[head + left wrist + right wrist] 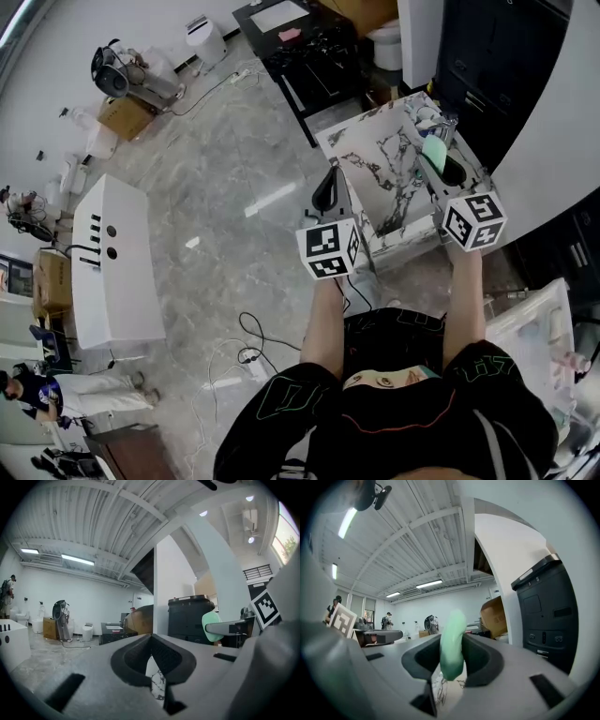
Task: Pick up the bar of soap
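A pale green bar of soap (433, 150) stands on edge between the pads of my right gripper (441, 161), held up above the right side of the marble-topped table (389, 183). The right gripper view has the soap (452, 644) clamped upright in the right gripper (452, 654), with marble showing below. My left gripper (325, 192) hovers over the table's left edge, its jaws together and nothing in them. From the left gripper (152, 667), the soap (210, 626) appears off to the right in the other gripper's fingers.
A few small items (427, 114) sit at the marble top's far right corner. Behind stands a black table (309, 56), with dark cabinets (487, 66) to the right. A white cabinet (108, 262) and cables (248, 342) are on the floor at left. A clear bin (539, 328) is near right.
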A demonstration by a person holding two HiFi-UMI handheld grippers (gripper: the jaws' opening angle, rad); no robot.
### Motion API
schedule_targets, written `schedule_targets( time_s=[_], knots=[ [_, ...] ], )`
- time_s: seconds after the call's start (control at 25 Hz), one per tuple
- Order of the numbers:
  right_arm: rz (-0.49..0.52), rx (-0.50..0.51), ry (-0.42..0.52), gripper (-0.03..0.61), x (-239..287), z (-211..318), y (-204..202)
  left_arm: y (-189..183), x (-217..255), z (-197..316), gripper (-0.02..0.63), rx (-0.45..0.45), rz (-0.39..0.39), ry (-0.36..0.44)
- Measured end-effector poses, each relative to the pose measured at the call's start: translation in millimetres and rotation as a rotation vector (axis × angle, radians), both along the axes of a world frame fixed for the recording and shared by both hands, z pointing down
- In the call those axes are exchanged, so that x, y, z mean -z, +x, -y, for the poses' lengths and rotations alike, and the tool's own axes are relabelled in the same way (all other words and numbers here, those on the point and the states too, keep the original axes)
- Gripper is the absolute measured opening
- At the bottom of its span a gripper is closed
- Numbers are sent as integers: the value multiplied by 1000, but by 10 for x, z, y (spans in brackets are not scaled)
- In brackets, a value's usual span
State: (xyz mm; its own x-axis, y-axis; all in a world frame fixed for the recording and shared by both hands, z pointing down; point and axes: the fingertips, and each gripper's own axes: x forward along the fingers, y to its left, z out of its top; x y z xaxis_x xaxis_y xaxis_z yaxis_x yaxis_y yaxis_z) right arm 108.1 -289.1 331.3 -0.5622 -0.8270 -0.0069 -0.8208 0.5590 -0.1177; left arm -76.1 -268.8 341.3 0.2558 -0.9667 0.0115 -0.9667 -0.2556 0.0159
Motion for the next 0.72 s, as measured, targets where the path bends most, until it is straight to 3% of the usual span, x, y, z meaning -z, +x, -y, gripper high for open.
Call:
schedule_targets(
  time_s=[0.72],
  knots=[
    [-29,2,28,126,-2,-65,-54,14,-68,-104,8,6,2,-7]
  ],
)
